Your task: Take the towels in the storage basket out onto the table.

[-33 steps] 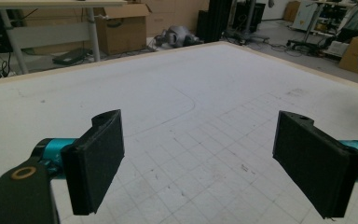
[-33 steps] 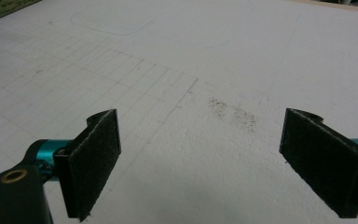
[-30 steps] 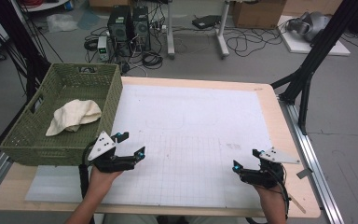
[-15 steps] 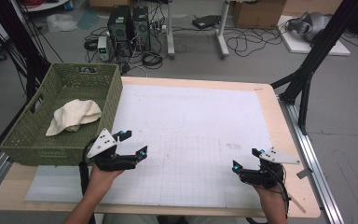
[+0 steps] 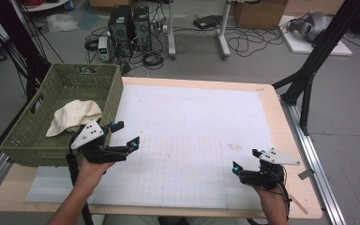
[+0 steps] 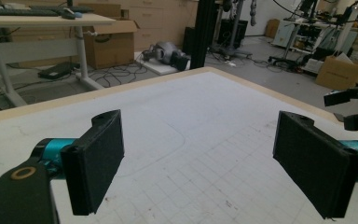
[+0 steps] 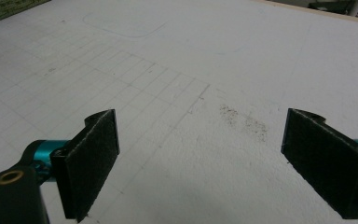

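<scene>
So both jaws wide open, nothing held; left gripper [image 5: 123,134] beside the basket [image 5: 37,140], probably reaching for the cloth [image 5: 75,115] next.

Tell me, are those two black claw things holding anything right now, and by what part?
Nothing is held. The left gripper and the right gripper both stand open, with only the white mat showing between their jaws. The cloth lies untouched in the green basket.

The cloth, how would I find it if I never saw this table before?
Look to the table's left edge, where a green woven basket sits. The cloth lies crumpled inside it, just beyond the left gripper. It is the only soft, cream-white thing there; everything around it is green weave.
</scene>
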The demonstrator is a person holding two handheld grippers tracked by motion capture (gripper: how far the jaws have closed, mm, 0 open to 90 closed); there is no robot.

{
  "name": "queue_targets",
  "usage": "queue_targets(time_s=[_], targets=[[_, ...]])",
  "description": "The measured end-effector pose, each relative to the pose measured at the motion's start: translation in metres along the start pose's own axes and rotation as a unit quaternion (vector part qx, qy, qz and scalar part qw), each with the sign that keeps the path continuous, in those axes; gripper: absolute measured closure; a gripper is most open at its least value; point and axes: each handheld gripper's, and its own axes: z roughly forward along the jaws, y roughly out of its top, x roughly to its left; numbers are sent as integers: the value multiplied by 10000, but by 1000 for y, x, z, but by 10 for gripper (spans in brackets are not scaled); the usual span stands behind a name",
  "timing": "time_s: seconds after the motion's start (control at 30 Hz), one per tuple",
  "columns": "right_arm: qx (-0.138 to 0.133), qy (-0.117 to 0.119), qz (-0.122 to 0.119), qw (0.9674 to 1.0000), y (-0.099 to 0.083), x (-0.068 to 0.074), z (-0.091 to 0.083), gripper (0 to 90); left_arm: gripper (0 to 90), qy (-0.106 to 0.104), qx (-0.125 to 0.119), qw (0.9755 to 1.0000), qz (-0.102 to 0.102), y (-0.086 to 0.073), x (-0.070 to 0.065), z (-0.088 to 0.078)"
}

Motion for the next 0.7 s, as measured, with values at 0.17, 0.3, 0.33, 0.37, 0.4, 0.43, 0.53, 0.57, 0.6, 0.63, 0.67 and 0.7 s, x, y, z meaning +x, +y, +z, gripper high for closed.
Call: queue_targets(time_s=[0.17,0.3,0.33,0.37,0.4,0.43,0.53,0.57,0.6,0.63,0.67,0.7], targets=[[15,-13,5,10000,-1,-1,-1,104,168,41,-43,10000,56,13,9,-8],[43,-10,4,10000,-1,0,0,104,169,105,-109,9999,66,23,17,-15],[41,2,4,10000,-1,0,0,105,168,136,-109,9998,99,26,20,-17],[42,7,-10,10000,-1,0,0,105,169,152,-131,9998,97,29,23,-19],[51,3,2,10000,-1,0,0,105,168,175,-148,9997,113,33,26,-21],[52,-9,-8,10000,-1,0,0,104,169,196,-158,9996,125,36,29,-22],[49,-8,-31,10000,-1,0,1,104,168,269,-141,9995,125,45,41,-27],[56,-14,-34,10000,-1,0,1,105,168,297,-132,9994,104,48,45,-28],[66,-8,-22,10000,-1,0,1,105,168,306,-110,9994,105,50,50,-30],[68,-3,-28,10000,-1,0,1,105,168,335,-112,9993,114,53,54,-32],[67,-8,-26,10000,-1,0,1,105,168,355,-95,9992,127,56,59,-35],[76,-10,-19,10000,-1,0,1,104,168,382,-85,9992,120,59,64,-37]])
